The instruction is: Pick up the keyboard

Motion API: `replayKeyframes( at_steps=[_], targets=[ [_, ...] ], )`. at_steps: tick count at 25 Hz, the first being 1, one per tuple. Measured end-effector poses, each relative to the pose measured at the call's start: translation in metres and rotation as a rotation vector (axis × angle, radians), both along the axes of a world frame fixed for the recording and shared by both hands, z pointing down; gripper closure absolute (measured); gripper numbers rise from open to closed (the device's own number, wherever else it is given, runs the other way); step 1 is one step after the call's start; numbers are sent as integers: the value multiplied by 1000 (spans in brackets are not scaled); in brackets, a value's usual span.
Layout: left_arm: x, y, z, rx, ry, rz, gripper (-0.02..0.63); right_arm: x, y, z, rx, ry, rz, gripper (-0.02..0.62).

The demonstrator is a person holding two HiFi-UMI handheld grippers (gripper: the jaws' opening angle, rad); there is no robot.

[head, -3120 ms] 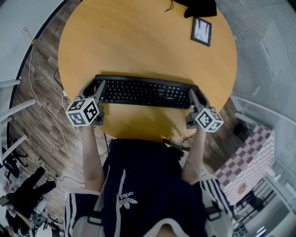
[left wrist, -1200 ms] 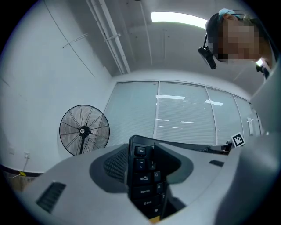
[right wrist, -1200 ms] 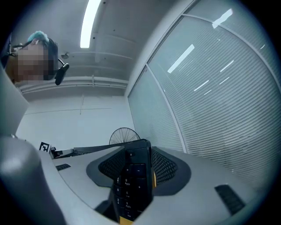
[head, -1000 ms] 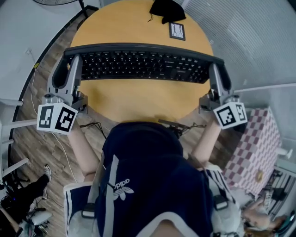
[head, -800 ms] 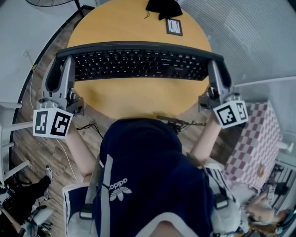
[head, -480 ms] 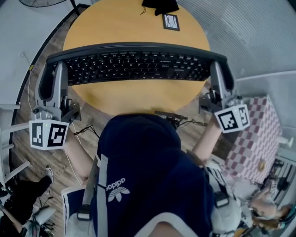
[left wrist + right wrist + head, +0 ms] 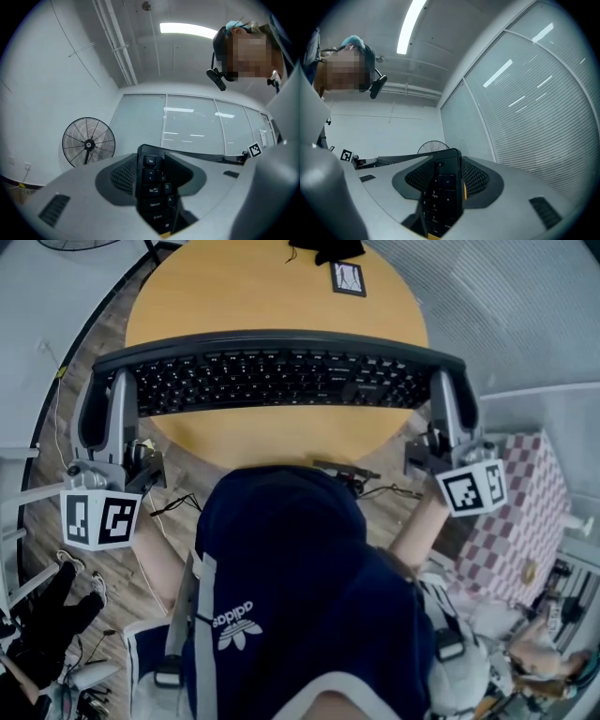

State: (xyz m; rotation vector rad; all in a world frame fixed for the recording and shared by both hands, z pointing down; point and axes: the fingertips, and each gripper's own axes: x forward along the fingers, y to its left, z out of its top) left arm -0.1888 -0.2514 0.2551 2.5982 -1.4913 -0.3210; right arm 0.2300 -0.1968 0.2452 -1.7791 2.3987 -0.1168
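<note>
- We see the keyboard (image 7: 281, 379) held crosswise in front of the person, up off the round wooden table (image 7: 272, 296), with one gripper at each end and its keys facing up.
- The left gripper (image 7: 101, 381) is pinching the keyboard's left end. In the left gripper view, the end with the Esc key sits between the two jaws, which press against it.
- The right gripper (image 7: 450, 381) is clamped on the right end. In the right gripper view, the number-pad end is wedged between its jaws.
- The keyboard reaches past the table's edge on both sides and lies roughly level.
- At the far edge of the table we see a black thing (image 7: 326, 249), with a small framed card (image 7: 349, 277) just beside it.
- A standing fan (image 7: 88, 142) shows by the wall in the left gripper view.
- A checked box (image 7: 520, 521) stands on the floor to the person's right.
</note>
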Motion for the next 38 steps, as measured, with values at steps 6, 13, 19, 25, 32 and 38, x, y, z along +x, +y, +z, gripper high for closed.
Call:
replayKeyframes(
  at_steps=[6,13,19,25,32,38],
  targets=[
    [1,-5,4,-16,2,11,428,-2,1,-1,-7,12,23,413],
    [0,-2,3,-12,2,7,428,-1,1,-2,-7,11,19,413],
    [1,-2,2,-23,-7,-3,428,0,-1,1,-21,7,12,413],
    [1,-2,3,-40,-9,-4,428,-1,-3,-2,-21,13,7,413],
    [1,-2,3,-49,-12,-4,428,-1,-4,0,-36,17,2,413],
    [1,-2,3,-44,-13,-5,428,0,-3,2,-37,15,0,413]
  ],
)
